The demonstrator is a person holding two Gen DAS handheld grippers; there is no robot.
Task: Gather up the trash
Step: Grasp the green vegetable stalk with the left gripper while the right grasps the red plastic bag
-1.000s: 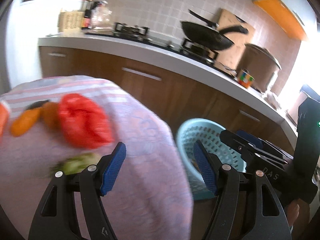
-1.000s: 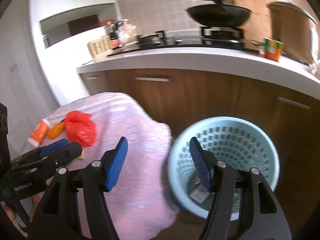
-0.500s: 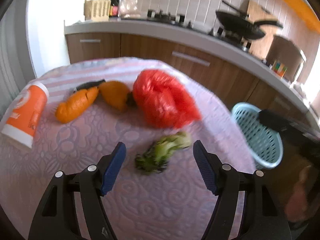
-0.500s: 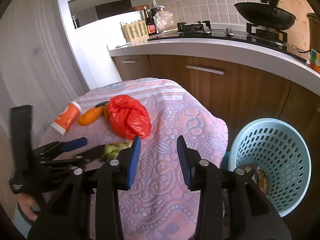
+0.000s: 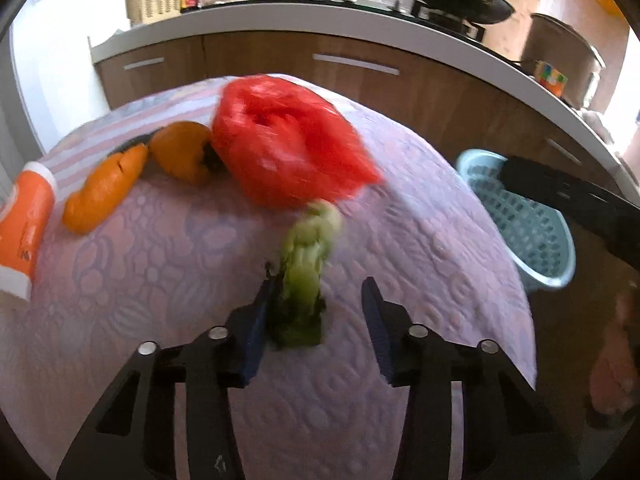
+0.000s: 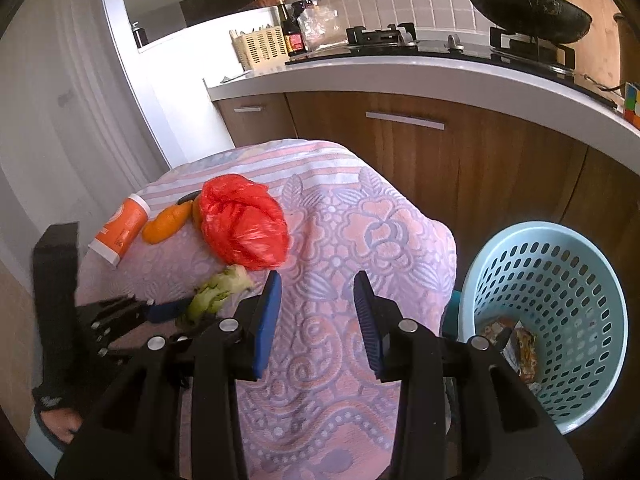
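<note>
Nearest to us, our left tool [image 5: 318, 312] has come forward and down over the bench [image 5: 168, 280] since a moment ago, and its fingers have drawn closer together; they now stand apart on either side of the green vegetable scrap [image 5: 306, 280]. The left pad touches, or nearly touches, the scrap's dark leafy end, while the right pad is a clear gap away (the left view is motion-blurred, so we cannot tell whether there is real contact). We judge this as the approach ending and the grasp beginning: the scrap is not yet clamped and lies on the patterned cloth.

Our right tool [image 6: 318, 320] has also narrowed over the last second; it hovers above the cloth with nothing between its fingers.

Just beyond the scrap's pale tip sits the red plastic bag [image 5: 280, 144], touching or nearly so. Farther left are the two orange pieces [image 5: 136, 172] and the orange tube [image 5: 24, 216]. Off the bench's right edge stands the blue basket [image 6: 552, 320], already holding some wrappers, well apart from the scrap.
</note>
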